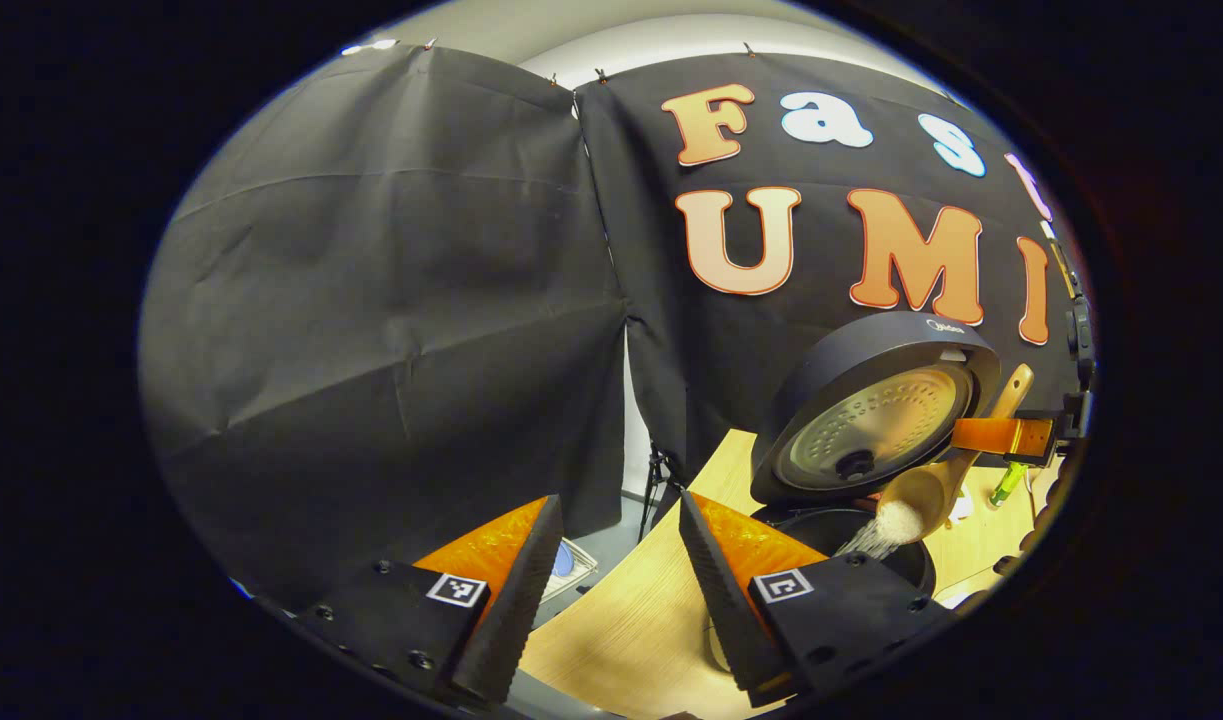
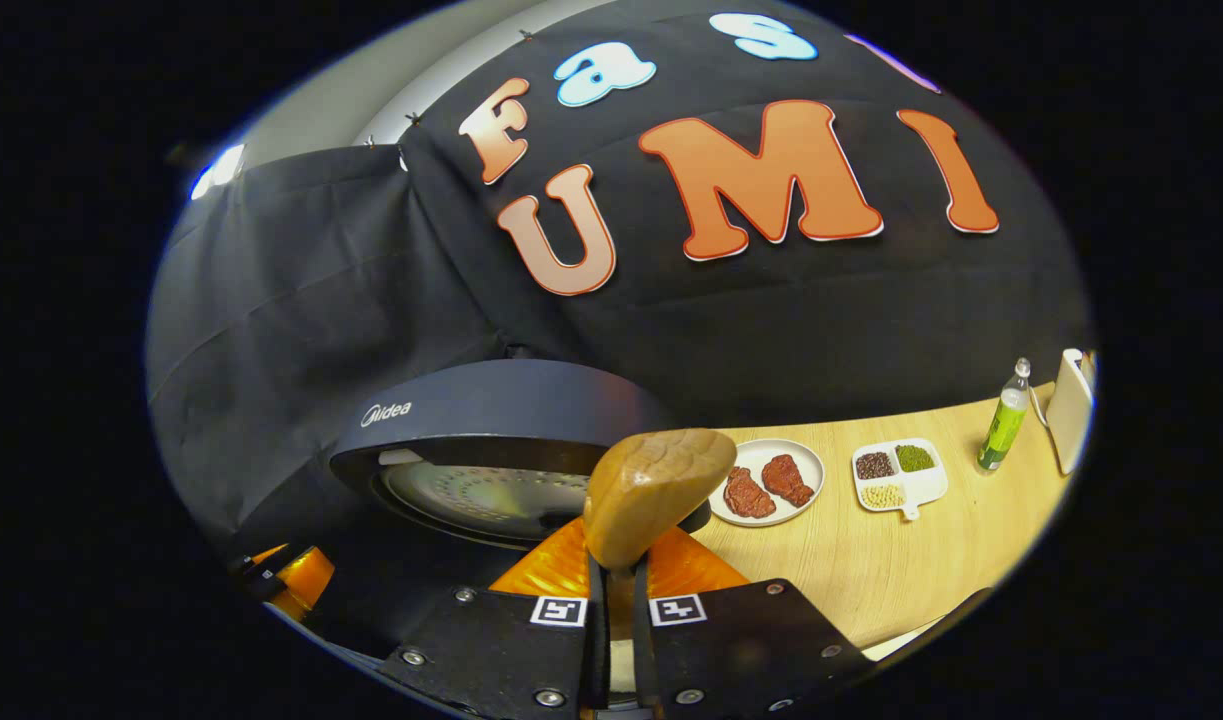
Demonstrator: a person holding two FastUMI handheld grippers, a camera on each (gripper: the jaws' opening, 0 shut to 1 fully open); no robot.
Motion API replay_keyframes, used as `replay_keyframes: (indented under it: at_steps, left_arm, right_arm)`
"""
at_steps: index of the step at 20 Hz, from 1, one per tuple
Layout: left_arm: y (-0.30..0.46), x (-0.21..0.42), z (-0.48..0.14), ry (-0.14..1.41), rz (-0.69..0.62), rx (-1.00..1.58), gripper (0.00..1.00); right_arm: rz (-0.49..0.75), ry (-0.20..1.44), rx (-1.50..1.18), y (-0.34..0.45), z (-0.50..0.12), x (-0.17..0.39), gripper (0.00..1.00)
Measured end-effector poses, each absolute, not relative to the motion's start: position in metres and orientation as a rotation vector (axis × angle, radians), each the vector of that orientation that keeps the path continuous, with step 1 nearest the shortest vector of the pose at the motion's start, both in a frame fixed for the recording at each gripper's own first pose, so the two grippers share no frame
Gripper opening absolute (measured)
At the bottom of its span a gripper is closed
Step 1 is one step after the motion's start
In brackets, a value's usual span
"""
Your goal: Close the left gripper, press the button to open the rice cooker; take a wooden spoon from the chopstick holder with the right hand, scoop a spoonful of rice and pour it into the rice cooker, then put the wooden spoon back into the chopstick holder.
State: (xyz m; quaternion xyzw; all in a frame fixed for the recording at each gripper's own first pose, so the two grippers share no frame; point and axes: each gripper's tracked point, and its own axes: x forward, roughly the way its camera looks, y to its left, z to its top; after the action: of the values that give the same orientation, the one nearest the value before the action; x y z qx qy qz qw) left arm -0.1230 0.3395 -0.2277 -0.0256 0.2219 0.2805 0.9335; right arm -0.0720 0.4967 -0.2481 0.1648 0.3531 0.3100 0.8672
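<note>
The dark rice cooker (image 1: 816, 480) stands with its lid (image 1: 871, 420) raised. Over its pot a wooden spoon (image 1: 921, 495) is tipped, and white rice (image 1: 876, 535) streams from it into the pot. My right gripper (image 1: 1011, 437) holds the spoon's handle from the right. In the right gripper view the right gripper (image 2: 619, 572) is shut on the spoon (image 2: 656, 490), whose handle end stands up just in front of the open lid (image 2: 491, 440). My left gripper (image 1: 619, 497) is open and holds nothing, off to the left of the cooker over the table edge; the left gripper (image 2: 281, 580) also appears low beside the cooker.
On the wooden table (image 2: 921, 570) to the right of the cooker lie a white plate (image 2: 806, 455) with two reddish meat pieces, a divided dish (image 2: 921, 490) of beans, a green bottle (image 2: 1001, 425) and a white container (image 2: 1071, 410). The floor shows beyond the table edge (image 1: 631, 560).
</note>
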Motion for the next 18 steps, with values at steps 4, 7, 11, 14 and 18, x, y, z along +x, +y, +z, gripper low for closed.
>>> replay_keyframes:
  at_steps: [4,7,11,14,18]
  left_arm:
    - [0.340,-0.123,-0.230,0.457,0.579,-0.058,0.82]
    - [0.338,-0.123,-0.230,0.457,0.577,-0.056,0.76]
    - [0.337,-0.123,-0.231,0.459,0.576,-0.053,0.82]
    - [0.336,-0.123,-0.232,0.463,0.576,-0.053,0.82]
    - [0.335,-0.122,-0.231,0.461,0.572,-0.052,0.82]
  right_arm:
    - [0.696,0.699,0.286,0.501,-0.243,-0.080,0.08]
    - [0.727,0.656,0.231,0.504,-0.240,-0.084,0.09]
    - [0.770,0.605,0.160,0.507,-0.236,-0.090,0.09]
    - [0.799,0.593,0.154,0.511,-0.233,-0.096,0.08]
    - [0.810,0.548,0.134,0.511,-0.223,-0.092,0.09]
